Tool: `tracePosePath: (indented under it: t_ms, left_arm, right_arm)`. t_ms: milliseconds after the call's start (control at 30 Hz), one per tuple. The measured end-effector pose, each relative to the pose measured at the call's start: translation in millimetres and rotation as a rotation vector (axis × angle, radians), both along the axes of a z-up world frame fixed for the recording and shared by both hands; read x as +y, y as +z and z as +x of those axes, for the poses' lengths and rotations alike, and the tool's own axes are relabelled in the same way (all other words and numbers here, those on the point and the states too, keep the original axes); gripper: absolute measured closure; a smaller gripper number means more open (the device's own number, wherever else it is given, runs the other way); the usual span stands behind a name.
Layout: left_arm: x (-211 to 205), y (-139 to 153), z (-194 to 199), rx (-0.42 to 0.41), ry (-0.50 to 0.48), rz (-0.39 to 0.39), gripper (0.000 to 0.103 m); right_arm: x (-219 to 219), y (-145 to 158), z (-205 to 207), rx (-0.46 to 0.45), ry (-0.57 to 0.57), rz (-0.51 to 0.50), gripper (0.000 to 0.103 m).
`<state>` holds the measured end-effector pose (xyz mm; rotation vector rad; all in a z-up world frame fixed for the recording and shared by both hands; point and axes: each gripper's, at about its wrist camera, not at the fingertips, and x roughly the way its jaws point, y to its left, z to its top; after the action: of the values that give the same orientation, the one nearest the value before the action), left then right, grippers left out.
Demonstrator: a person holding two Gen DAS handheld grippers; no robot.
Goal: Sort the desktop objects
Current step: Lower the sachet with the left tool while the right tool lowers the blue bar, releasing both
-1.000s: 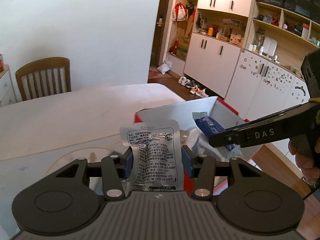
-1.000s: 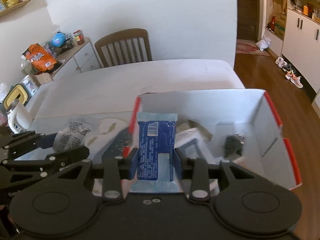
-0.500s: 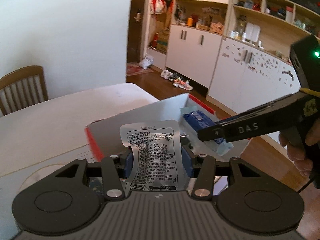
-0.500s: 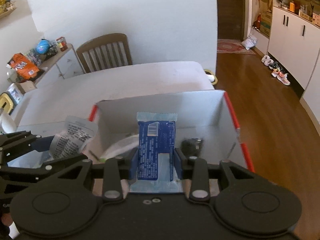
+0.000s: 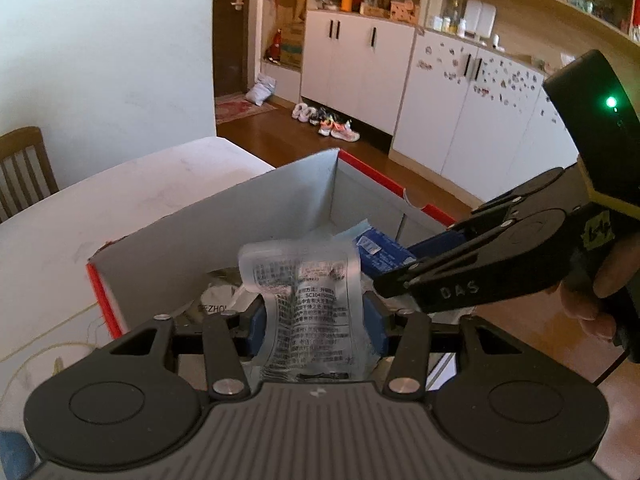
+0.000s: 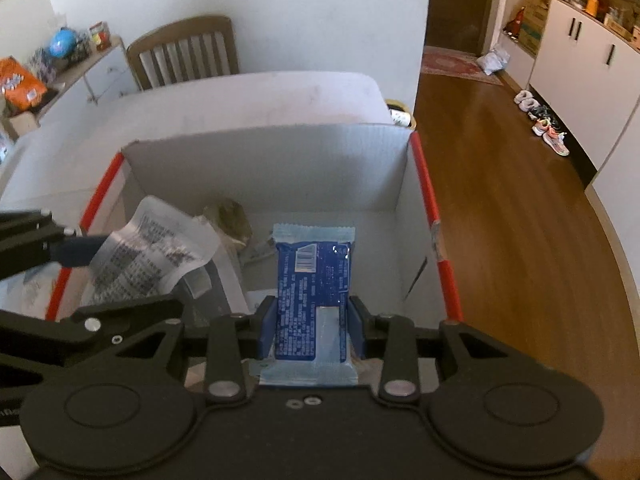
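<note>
My left gripper is shut on a silver printed packet and holds it over the open white box with red edges. My right gripper is shut on a blue snack packet and holds it over the same box. The silver packet also shows in the right wrist view, at the box's left side. The blue packet shows in the left wrist view, just right of the silver one. Other wrappers lie in the box bottom.
The box stands at the end of a white table. A wooden chair stands at the far side. A wood floor and white cabinets lie to the right. A sideboard with snacks is at the far left.
Both grippers have moved forward over the box, each still holding its packet. The two packets now hang close together above the box's inside.
</note>
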<state>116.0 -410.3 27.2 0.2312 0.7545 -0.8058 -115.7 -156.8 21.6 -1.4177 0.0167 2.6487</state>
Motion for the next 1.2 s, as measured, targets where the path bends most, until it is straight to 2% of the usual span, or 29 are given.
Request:
tracePosePath:
  t_ms: [300, 667, 1200]
  left_arm:
    - [-15, -21, 14, 0.058, -0.028, 0.074, 0.056]
    - [-27, -32, 27, 0.116, -0.069, 0.136, 0.056]
    - [-31, -39, 41, 0.192, -0.083, 0.146, 0.054]
  right_arm:
    - [5, -16, -11, -0.054, 0.016, 0.015, 0.067]
    - [3, -35, -18, -0.124, 0.033, 0.028, 0.067]
    - [9, -40, -17, -0.145, 0.018, 0.022, 0.064]
